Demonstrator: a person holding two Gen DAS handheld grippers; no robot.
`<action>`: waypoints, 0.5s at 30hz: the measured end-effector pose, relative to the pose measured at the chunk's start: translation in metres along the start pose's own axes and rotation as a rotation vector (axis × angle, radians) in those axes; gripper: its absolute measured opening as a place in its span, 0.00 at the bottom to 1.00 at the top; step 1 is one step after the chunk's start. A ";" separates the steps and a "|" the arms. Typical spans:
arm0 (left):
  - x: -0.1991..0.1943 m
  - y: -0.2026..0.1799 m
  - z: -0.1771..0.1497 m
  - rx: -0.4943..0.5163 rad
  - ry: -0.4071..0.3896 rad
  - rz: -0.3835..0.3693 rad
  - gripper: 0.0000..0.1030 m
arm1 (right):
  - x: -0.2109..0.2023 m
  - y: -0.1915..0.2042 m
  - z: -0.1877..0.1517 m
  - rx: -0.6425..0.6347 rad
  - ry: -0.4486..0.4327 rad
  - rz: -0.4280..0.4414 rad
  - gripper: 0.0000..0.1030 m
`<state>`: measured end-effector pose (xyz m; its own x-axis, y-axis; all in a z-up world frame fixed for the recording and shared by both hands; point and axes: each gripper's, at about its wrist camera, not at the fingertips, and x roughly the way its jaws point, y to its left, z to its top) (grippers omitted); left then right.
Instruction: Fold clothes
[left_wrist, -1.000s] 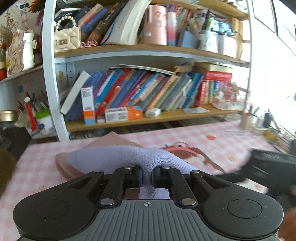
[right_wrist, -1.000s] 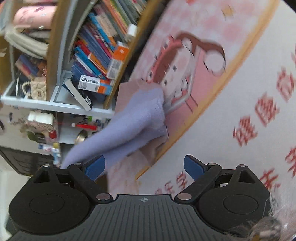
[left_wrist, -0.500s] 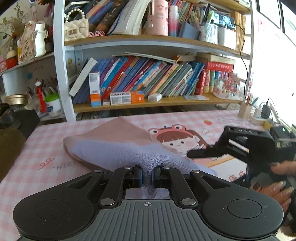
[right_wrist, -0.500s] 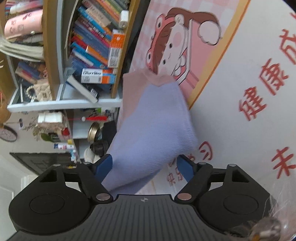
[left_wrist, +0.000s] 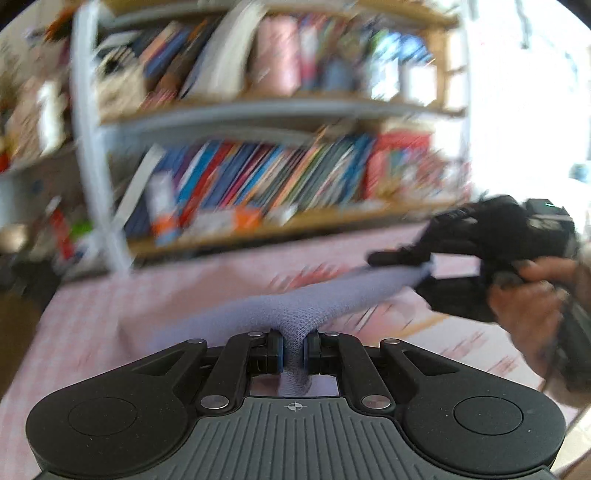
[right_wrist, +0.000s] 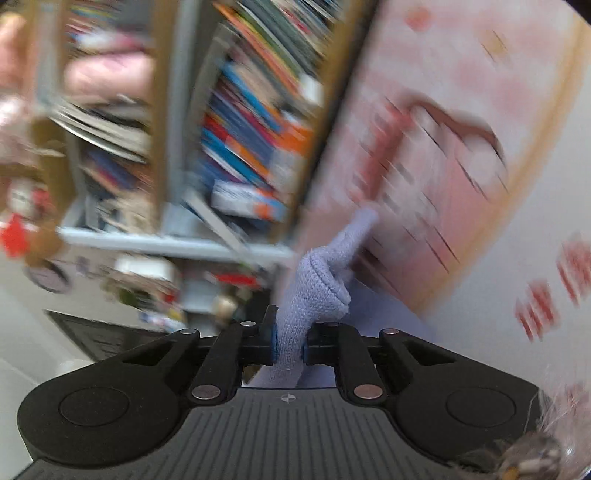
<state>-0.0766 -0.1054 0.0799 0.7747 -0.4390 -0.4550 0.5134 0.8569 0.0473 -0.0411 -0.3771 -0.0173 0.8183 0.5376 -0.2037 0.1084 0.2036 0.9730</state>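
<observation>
One lavender knitted cloth (left_wrist: 332, 295) hung stretched above the pink checked tablecloth (left_wrist: 110, 295), long axis running left-right across the left wrist view, from left gripper (left_wrist: 294, 350) to right gripper (left_wrist: 417, 266). Left jaws were nearly together, clamped on a pinched fold of the knit. Right gripper (right_wrist: 290, 345) had just been closing; its jaws were clamped on the cloth's other end, fabric bunched between the blue pads (right_wrist: 272, 341). Two grippers, one cloth. A hand (left_wrist: 532, 295) held the right gripper. Blurred bookshelf (left_wrist: 258, 177) w/ books stood behind.
</observation>
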 end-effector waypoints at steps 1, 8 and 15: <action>-0.005 -0.005 0.012 0.015 -0.049 -0.039 0.08 | -0.009 0.013 0.010 -0.021 -0.031 0.038 0.10; -0.050 -0.015 0.096 -0.019 -0.456 -0.394 0.08 | -0.077 0.162 0.063 -0.299 -0.229 0.395 0.10; -0.019 0.018 0.082 -0.197 -0.392 -0.591 0.08 | -0.064 0.255 0.068 -0.561 -0.154 0.346 0.10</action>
<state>-0.0524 -0.1040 0.1626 0.4834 -0.8754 -0.0021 0.8389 0.4639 -0.2847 -0.0274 -0.4150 0.2511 0.8286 0.5341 0.1677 -0.4499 0.4571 0.7672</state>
